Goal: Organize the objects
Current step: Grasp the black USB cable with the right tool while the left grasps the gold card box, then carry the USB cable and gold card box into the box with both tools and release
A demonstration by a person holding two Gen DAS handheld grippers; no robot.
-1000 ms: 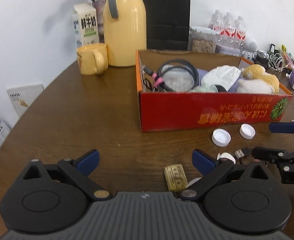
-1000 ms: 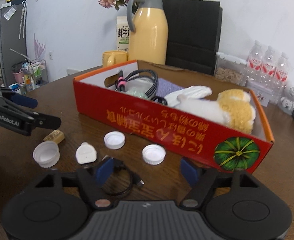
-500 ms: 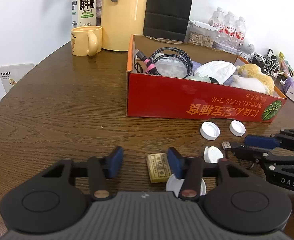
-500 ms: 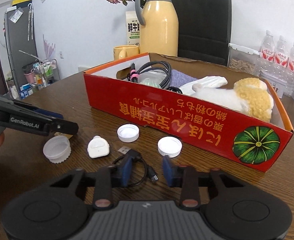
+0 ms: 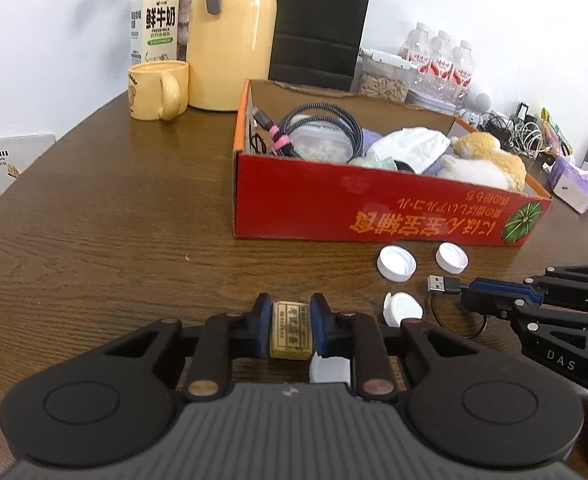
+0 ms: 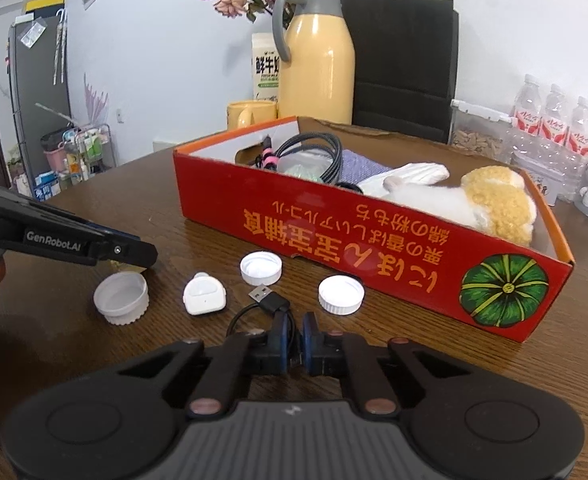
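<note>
We hold the left tongs (image 5: 291, 330) low over the brown wooden surface (image 5: 105, 216), and their blue pads are pinching a small tan block (image 5: 290, 331) with printed characters on its top face. Whether the block is touching the surface or is lifted clear of it, we cannot tell. Just behind those pads a white cup-shaped lid (image 6: 121, 297) sits open side up on the surface.

Our right tongs (image 6: 296, 340) are pressed nearly together on the thin black USB cable (image 6: 267, 306), whose loop runs between the pads while its metal plug lies on the surface, pointing toward the red cardboard box (image 5: 378, 216). Near the plug we see a small white rounded plug-like piece (image 6: 204, 298) and two white bottle caps (image 6: 260, 267), one open side up and one closed side up, all lying in front of the box's long red wall.

The box stands on the surface beyond both tongs. Inside it we see a coiled braided cable (image 5: 322, 128) with a pink tie, a white cloth (image 5: 412, 148), a purple cloth and a white and yellow plush toy (image 5: 482, 164).

Behind the box stand a yellow mug (image 5: 157, 90), a yellow thermos jug (image 5: 229, 36), a milk carton (image 5: 155, 20), a black paper bag and a pack of water bottles (image 5: 438, 66).
</note>
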